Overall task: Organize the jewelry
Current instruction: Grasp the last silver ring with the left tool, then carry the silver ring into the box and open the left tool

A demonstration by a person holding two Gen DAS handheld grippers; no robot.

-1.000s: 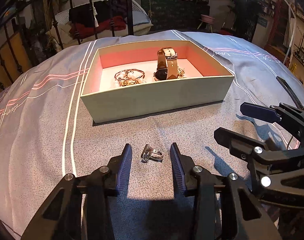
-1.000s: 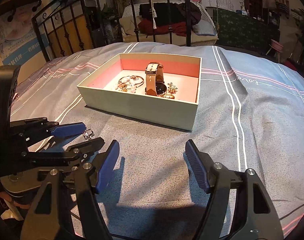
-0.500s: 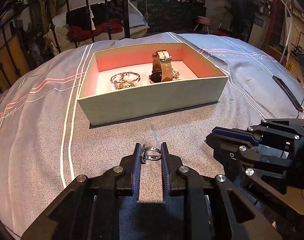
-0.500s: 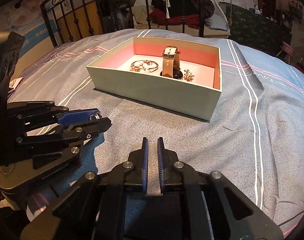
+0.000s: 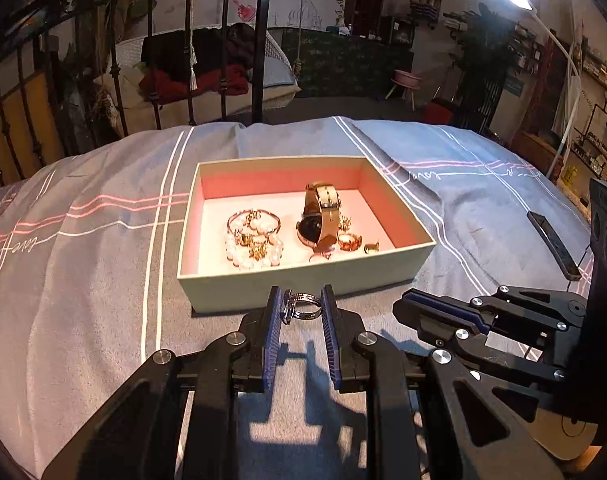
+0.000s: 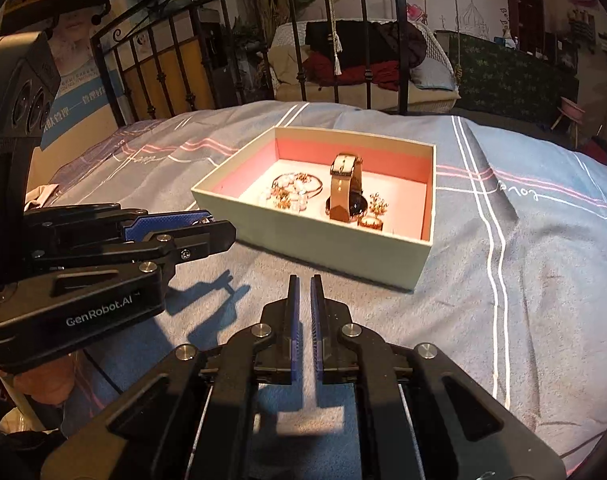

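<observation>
The left gripper (image 5: 302, 312) points forward and down toward the bed (image 5: 83, 280), and its two blue fingers (image 5: 272, 336) are nearly together, pressing from both sides on a silver ring (image 5: 301, 307). The ring sits between the tips, lifted clear of the bedcover, with its decorated head turned to the 9 o'clock side. From this camera it appears just in front of the near wall of the box (image 5: 303, 280), which lies at 12 o'clock from the fingertips.

The box is open and pale green outside, pink inside. It holds a pearl bracelet (image 5: 253, 248) on its 9 o'clock half and a watch (image 5: 319, 216) with a beige strap standing near the middle (some small gold pieces lie beside the watch, toward 3 o'clock).

The right gripper (image 6: 302, 300) also tilts forward and down over the bedcover. Its fingers (image 6: 293, 320) have just been closing and are now almost touching, with only a thin slit between them and nothing inside it. In its own view the box is at about 1 o'clock and the left gripper reaches in from 9 o'clock. In the left view the right gripper lies at 3 o'clock, and a dark flat phone-like object (image 5: 553, 244) rests on the bed beyond it.
</observation>
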